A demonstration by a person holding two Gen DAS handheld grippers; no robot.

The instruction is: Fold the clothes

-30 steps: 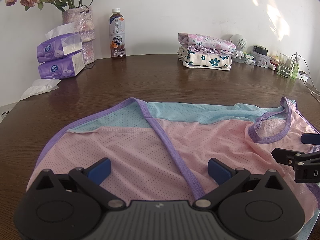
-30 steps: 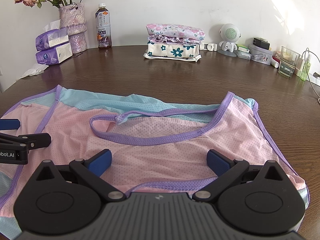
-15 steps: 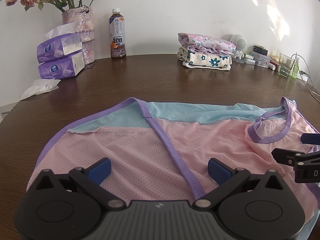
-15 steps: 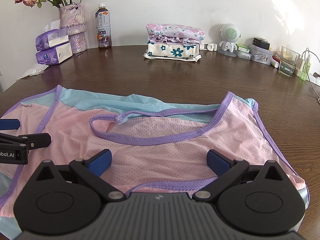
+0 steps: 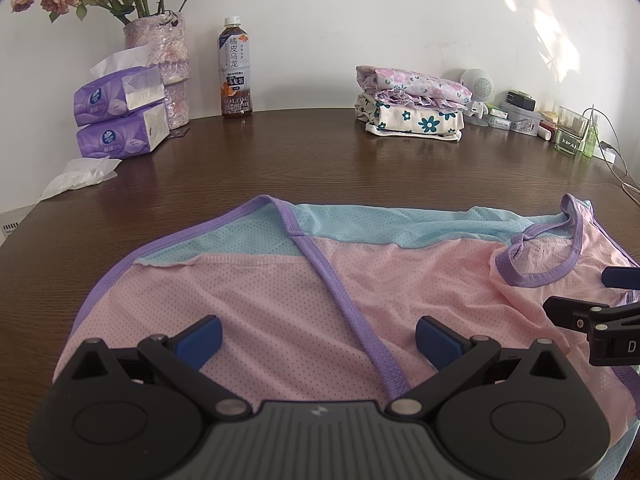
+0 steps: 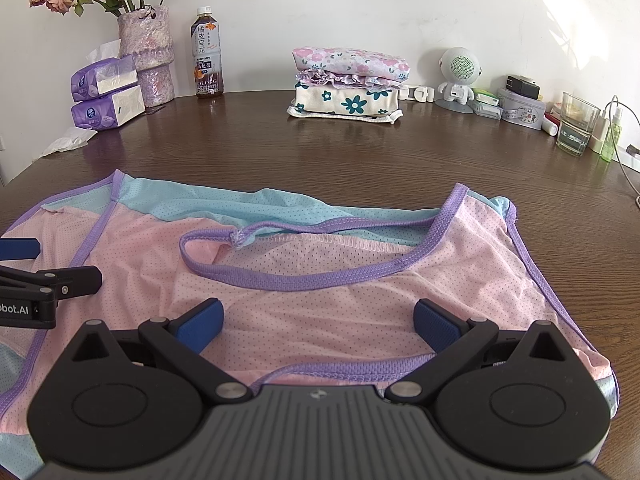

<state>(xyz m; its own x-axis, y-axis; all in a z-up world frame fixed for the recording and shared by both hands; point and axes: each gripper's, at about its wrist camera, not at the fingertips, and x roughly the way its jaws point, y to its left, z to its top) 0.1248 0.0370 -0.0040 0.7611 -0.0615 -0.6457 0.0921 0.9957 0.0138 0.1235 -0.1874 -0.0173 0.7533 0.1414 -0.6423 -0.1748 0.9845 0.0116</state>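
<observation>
A pink and light-blue mesh top with purple trim (image 5: 260, 292) (image 6: 340, 300) lies spread flat on the dark wooden table (image 5: 320, 164). My left gripper (image 5: 318, 340) hovers open over its left part, a purple band running between the blue pads. My right gripper (image 6: 318, 326) stands open over the right part, just below the purple neckline loop (image 6: 288, 278). Each gripper shows at the edge of the other's view, the right gripper (image 5: 600, 312) and the left gripper (image 6: 36, 276). Nothing is held.
A stack of folded floral clothes (image 6: 348, 84) sits at the back centre. Further left stand a tea bottle (image 5: 235, 76), a vase of dried roses (image 5: 160, 56) and two purple tissue packs (image 5: 120, 120), with a loose tissue (image 5: 80, 176). A speaker, tins, a glass (image 6: 576, 128) and cables crowd the back right.
</observation>
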